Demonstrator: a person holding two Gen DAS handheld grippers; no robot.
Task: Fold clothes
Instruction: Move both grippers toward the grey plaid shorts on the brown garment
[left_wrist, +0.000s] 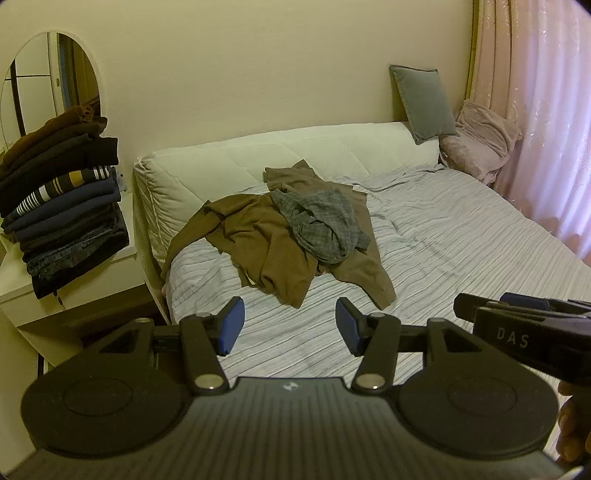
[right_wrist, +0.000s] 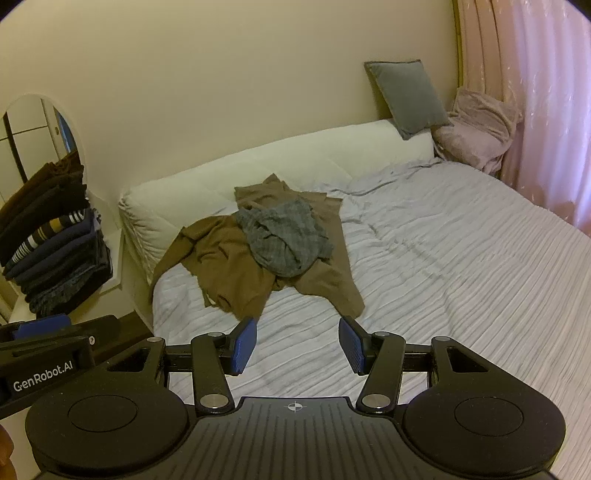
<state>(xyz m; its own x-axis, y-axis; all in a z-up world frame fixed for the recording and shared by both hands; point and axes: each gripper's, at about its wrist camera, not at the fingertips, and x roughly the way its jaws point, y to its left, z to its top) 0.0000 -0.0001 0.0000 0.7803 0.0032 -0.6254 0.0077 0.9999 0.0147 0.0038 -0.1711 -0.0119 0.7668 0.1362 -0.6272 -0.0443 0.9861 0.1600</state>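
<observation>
Both our claws, left claw (left_wrist: 290, 325) and right claw (right_wrist: 297, 345), hang released over the bed (left_wrist: 461, 236). Brown garments (left_wrist: 269, 243) and a grey checked one (left_wrist: 321, 225) lie crumpled mid-bed, unfolded; a folded stack (left_wrist: 62, 206) sits far left. How many brown pieces, we cannot tell.

Right claw (right_wrist: 297, 345) spread wide above the striped bed (right_wrist: 461, 280); brown garment (right_wrist: 229, 273) under grey one (right_wrist: 284, 236).

A grey checked crumpled cloth (left_wrist: 319, 227) lies on a brown rumpled garment (left_wrist: 273, 251), itself on the pale lilac striped bedsheet (left_wrist: 461, 236).
</observation>
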